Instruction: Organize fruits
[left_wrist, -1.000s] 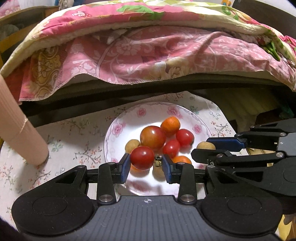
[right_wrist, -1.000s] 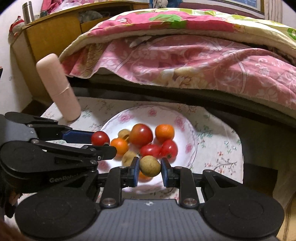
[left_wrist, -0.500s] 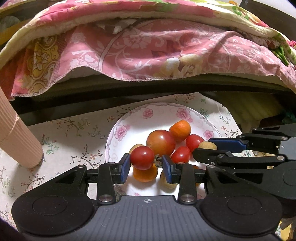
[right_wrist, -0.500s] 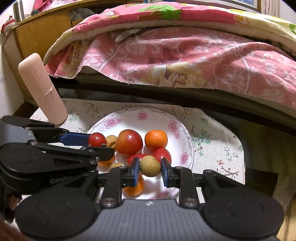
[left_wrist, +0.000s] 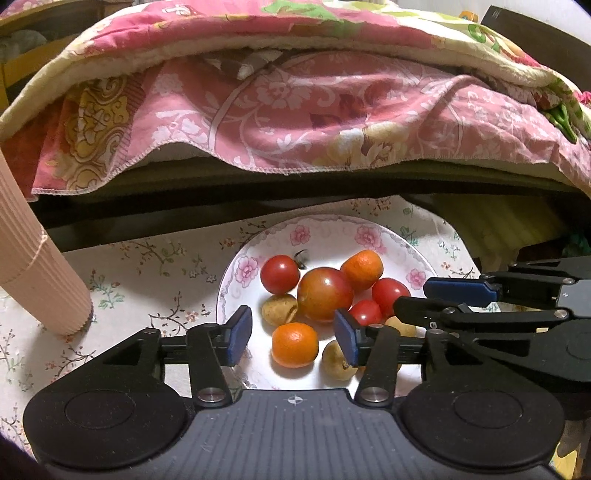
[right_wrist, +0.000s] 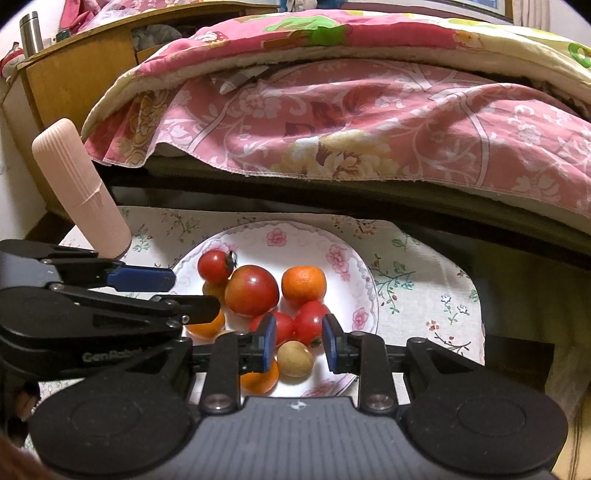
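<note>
A flowered white plate (left_wrist: 325, 236) holds a large tomato (left_wrist: 324, 293), small tomatoes, tangerines and brown round fruits. My left gripper (left_wrist: 291, 339) hovers over the plate's near side. Its jaws are opening with nothing gripped, and a tangerine (left_wrist: 294, 345) lies on the plate below the gap. A small red tomato (left_wrist: 279, 274) rests at the plate's far left. My right gripper (right_wrist: 299, 345) is over the plate's near right. A brown round fruit (right_wrist: 295, 359) sits low between its pads, with a sliver of space on its right side. The jaws stand narrowly apart.
A pink ribbed cylinder (left_wrist: 40, 280) stands on the flowered tablecloth (left_wrist: 155, 273) left of the plate. A bed with a pink quilt (left_wrist: 295, 103) overhangs the table's far edge. The table drops off to the right (right_wrist: 517, 354). A wooden cabinet (right_wrist: 74, 81) is at far left.
My left gripper opened and the small tomato it held now lies on the plate's far left. The brown fruit in my right gripper sank lower as the pads eased apart.
</note>
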